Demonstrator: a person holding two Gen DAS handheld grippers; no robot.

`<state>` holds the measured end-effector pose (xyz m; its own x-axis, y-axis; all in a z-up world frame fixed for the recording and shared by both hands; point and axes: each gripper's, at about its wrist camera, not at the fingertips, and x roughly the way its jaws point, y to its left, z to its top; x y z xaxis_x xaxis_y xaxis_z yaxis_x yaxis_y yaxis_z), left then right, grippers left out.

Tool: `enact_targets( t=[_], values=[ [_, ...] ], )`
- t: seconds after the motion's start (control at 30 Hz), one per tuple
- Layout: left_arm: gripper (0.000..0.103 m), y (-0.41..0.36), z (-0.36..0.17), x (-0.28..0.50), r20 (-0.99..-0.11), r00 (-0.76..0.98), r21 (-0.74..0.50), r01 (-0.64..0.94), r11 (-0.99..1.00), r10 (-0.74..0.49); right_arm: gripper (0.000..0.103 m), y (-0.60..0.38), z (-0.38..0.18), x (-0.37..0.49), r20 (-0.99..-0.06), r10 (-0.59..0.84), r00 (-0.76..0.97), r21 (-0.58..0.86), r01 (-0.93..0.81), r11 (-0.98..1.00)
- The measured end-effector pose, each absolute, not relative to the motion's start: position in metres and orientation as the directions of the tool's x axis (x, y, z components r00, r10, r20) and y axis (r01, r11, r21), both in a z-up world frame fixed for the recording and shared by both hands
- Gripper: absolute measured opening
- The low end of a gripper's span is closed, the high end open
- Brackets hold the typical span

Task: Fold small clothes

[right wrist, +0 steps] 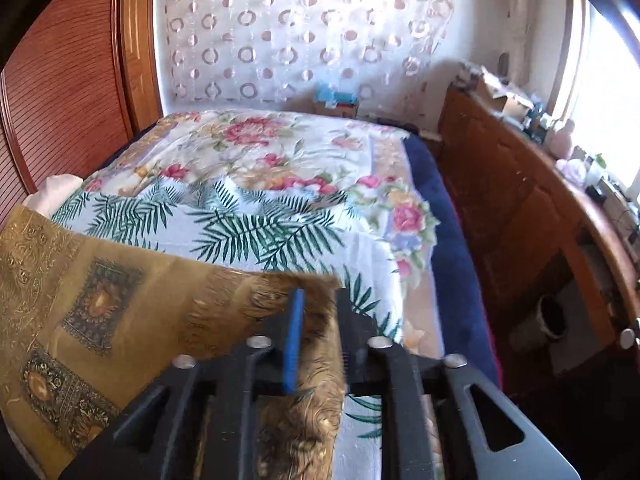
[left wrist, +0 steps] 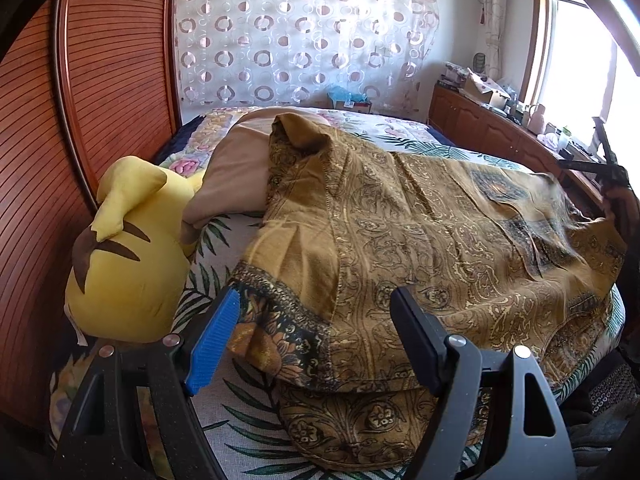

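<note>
Garment [left wrist: 400,248], ochre paisley, lies rumpled; left claw [left wrist: 316,340] apart, right claw [right wrist: 318,340] seemingly clamps its corner.

Item 1: your garment [left wrist: 400,248], an ochre-gold cloth printed all over with paisley scrollwork. Dark bands with orange flowers edge its hems, and dark square medallion patches [right wrist: 102,302] sit toward the right end. You have it spread mostly flat across the bed, crumpled in places. Its far left corner rides up over a tan pillow and stands in a loose peak. The near left hem is turned over, showing the dark border, and a rounded flap pokes out beneath the near edge. The right corner lifts off the bedding, its edge blurred.
</note>
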<state>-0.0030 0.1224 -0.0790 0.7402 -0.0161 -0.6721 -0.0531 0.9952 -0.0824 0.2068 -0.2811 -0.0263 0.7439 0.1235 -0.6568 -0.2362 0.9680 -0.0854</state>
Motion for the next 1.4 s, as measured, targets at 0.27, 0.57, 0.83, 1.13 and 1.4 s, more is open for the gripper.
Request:
enact_targets(
  t=[0.27, 0.57, 0.83, 1.13, 1.4],
  values=[
    [0.078, 0.130, -0.081, -0.006, -0.674, 0.739, -0.073, -0.075, 0.994, 0.007, 0.052, -0.273, -0.016, 0.133, -0.612, 0.206, 0.763, -0.076, -0.317, 0.945],
    [0.078, 0.142, -0.089, -0.010, -0.690, 0.723, -0.079, -0.113, 0.991, 0.027, 0.052, -0.240, -0.069, 0.056, -0.667, 0.334, 0.667, -0.016, -0.460, 0.888],
    [0.078, 0.147, -0.092, -0.012, -0.694, 0.719, -0.085, -0.126, 0.988, 0.032, 0.052, -0.226, -0.116, 0.035, -0.733, 0.317, 0.601, 0.000, -0.467, 0.884],
    [0.078, 0.149, -0.098, -0.010, -0.705, 0.708, -0.082, -0.137, 0.987, 0.040, 0.061, -0.221, -0.130, 0.009, -0.696, 0.296, 0.654, -0.041, -0.448, 0.893],
    [0.078, 0.151, -0.110, -0.013, -0.726, 0.688, -0.131, -0.144, 0.981, 0.004, 0.064, -0.219, -0.136, -0.001, -0.665, 0.289, 0.689, -0.045, -0.423, 0.905]
  ],
)
